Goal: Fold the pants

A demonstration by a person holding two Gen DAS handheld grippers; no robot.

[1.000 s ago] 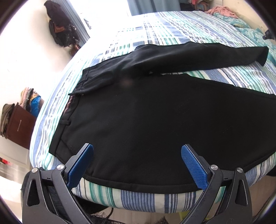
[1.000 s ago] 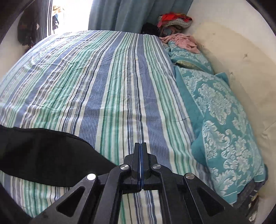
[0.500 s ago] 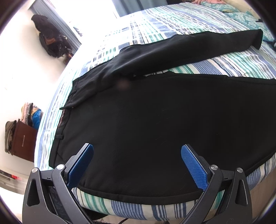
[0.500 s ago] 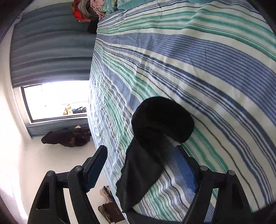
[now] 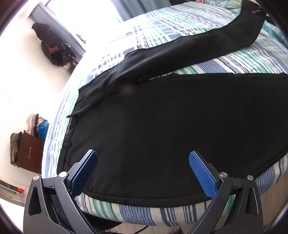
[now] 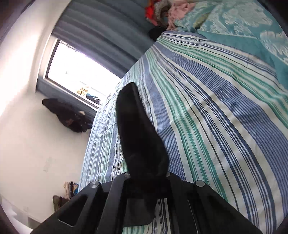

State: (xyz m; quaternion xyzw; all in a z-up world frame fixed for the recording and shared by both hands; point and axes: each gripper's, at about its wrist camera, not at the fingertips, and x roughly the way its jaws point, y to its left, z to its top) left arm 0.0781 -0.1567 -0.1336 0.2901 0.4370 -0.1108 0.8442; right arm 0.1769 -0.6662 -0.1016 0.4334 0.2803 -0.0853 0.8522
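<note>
Black pants point(image 5: 162, 126) lie spread on a striped bed point(image 5: 180, 32), waistband to the left, near leg along the front edge. My left gripper point(image 5: 143, 171) is open, its blue pads point(image 5: 201, 172) hovering over the near leg's lower edge. The far leg point(image 5: 207, 45) runs up to the top right, its end lifted off the bed. In the right wrist view my right gripper point(image 6: 146, 178) is shut on that leg's end point(image 6: 138, 136), and the cloth hides its fingertips.
Teal patterned pillows point(image 6: 243, 23) and a pile of clothes point(image 6: 162, 9) lie at the head of the bed. A window point(image 6: 75, 72) with blue curtains is behind. A dark bag point(image 5: 52, 48) and a brown box with folded clothes point(image 5: 27, 147) stand on the floor at left.
My right gripper has closed on the far leg's end and lifted it. The left gripper has stayed open over the near leg, moved slightly closer.
</note>
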